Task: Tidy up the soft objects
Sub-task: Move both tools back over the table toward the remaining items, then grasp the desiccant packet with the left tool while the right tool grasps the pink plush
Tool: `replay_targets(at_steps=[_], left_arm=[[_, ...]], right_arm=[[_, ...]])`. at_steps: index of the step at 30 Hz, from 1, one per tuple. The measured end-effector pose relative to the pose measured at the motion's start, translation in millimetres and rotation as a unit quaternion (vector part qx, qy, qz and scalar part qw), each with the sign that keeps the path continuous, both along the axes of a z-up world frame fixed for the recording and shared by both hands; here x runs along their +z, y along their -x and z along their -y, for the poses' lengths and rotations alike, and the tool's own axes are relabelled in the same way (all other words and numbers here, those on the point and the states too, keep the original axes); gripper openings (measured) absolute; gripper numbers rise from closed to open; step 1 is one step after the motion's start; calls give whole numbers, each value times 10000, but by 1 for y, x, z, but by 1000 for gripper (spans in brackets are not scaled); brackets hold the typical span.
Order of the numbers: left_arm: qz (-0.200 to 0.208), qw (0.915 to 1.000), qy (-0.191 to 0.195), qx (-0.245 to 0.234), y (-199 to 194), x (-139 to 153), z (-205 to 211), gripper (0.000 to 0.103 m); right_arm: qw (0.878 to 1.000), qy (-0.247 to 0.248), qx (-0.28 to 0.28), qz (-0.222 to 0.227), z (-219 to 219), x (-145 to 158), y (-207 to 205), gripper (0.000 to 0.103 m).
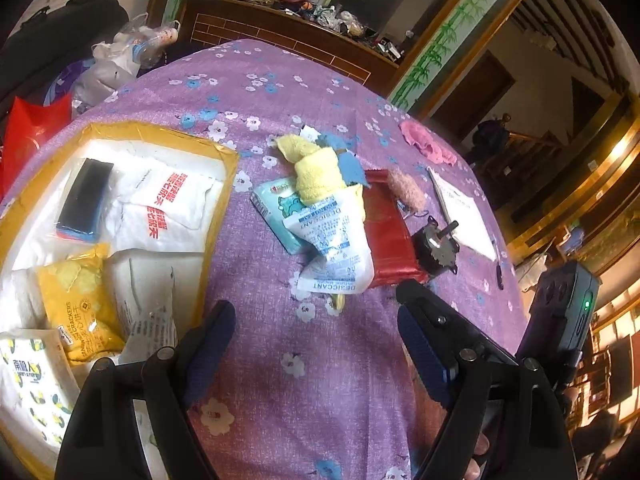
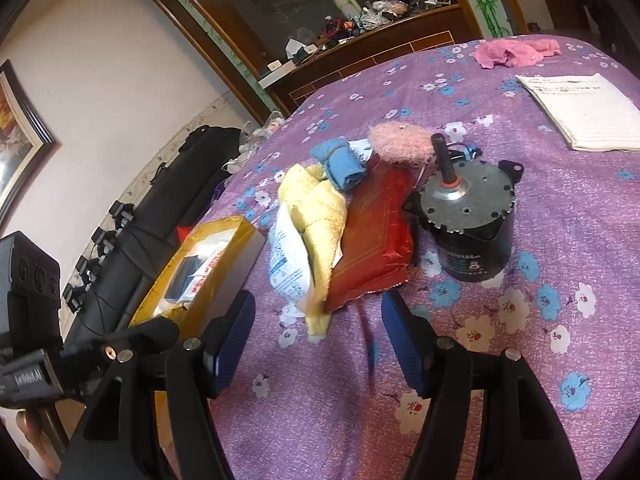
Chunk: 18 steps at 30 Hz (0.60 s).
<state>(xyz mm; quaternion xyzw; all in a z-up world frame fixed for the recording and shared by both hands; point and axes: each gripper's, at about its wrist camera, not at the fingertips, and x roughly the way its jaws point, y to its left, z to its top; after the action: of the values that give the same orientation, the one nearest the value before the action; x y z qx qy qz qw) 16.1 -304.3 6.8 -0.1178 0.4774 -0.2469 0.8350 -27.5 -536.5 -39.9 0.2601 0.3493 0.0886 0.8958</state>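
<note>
Mid-sort, between picks. Left gripper (image 1: 316, 320) and right gripper (image 2: 318, 316) both spread, empty. Yellow towel (image 2: 316, 216) heaped right of the cardboard box (image 1: 230, 160), on the surface. Next, probably: pinch towel, carry boxward.

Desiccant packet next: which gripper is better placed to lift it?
Probably the left gripper: its open jaws face the desiccant packet directly; the right gripper faces the red packet.

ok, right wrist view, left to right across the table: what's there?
cardboard box → desiccant packet → yellow cloth → red pouch → black motor → white booklet
</note>
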Motion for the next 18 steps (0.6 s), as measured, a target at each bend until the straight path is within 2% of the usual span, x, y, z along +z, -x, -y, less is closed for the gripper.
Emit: replay_targets(at_steps=[7,12,15,18], left_arm=[[-26,10000,28,-64,-8,1,4,86],[-191,9997,-97,-89,-34,1,28,86],[-409,9984,-341,-208,-55,-7,53,86],[-458,9958,-761,-211,-74,-17,79,86]], right_arm=[[10000,2,30,91,-1,2,2,65],[9997,216,-2,133,-6,4,3,65],[9977,647,-189,-9,-11,1,0,62],[9952,945,-215,-102,-18,-2,-2,58]])
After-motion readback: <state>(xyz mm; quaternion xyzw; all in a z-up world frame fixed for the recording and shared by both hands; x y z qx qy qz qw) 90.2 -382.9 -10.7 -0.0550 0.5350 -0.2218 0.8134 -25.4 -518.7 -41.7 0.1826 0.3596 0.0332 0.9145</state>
